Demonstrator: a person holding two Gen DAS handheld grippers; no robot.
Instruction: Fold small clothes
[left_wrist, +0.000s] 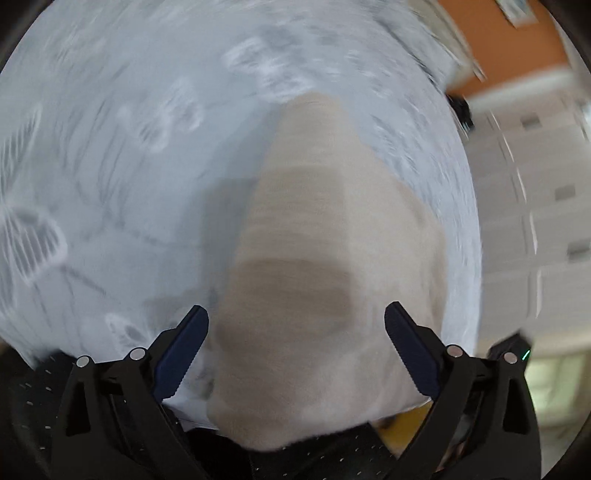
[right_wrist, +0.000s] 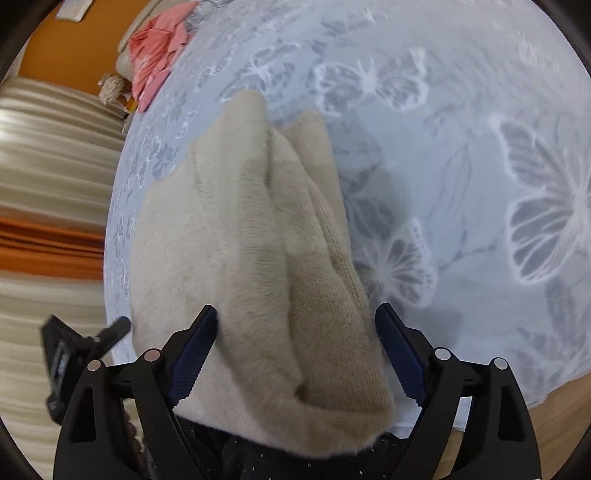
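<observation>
Beige knit garment lies bunched on a pale blue cloth printed with white butterflies; whether that cloth covers a bench or a bed cannot be told. In the right wrist view the garment rises in a folded ridge, one layer overlapping another, and its near end sits between the fingers of the right gripper. The jaws stand wide apart, released; the blue pads flank the fabric on both sides without pinching it. Contact between pads and fabric cannot be confirmed.

The left wrist view is heavily blurred. The same garment runs away from the left gripper, whose jaws are likewise spread and released, the fabric lying between the fingers.

Surroundings noted: a pink garment at the far edge of the blue cloth, well apart from the beige one; an orange wall behind; a black device at the lower left of the right wrist view, beside the cloth's edge.
</observation>
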